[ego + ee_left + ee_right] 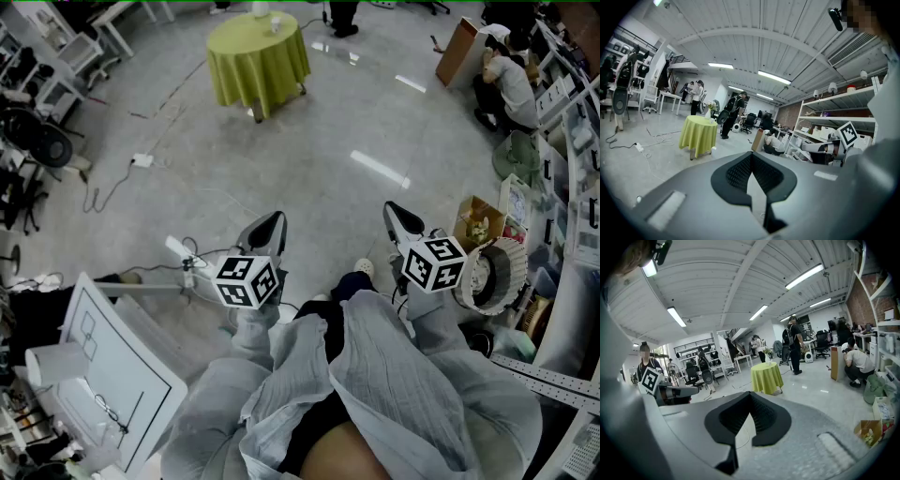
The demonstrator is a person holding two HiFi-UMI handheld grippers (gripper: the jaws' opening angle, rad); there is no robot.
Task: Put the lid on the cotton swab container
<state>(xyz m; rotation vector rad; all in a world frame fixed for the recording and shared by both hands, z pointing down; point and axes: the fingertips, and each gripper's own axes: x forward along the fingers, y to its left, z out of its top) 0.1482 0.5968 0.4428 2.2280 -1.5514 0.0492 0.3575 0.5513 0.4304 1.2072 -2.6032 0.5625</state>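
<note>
No cotton swab container or lid can be made out in any view. A round table with a yellow-green cloth [258, 52] stands far ahead on the grey floor, with small white items [263, 12] on it. That table [697, 132] also shows in the left gripper view and, as the green table [766, 376], in the right gripper view. My left gripper [273, 221] and right gripper [391, 208] are held out at waist height, side by side, well short of the table. Both grippers, left [751, 154] and right [750, 393], are shut with nothing between the jaws.
A person crouches [507, 81] by a leaning cardboard panel [457, 49] at the far right. Shelving and an open box [479, 223] line the right side. A white board [105, 373] leans at the lower left. Cables [112, 187] trail over the floor on the left.
</note>
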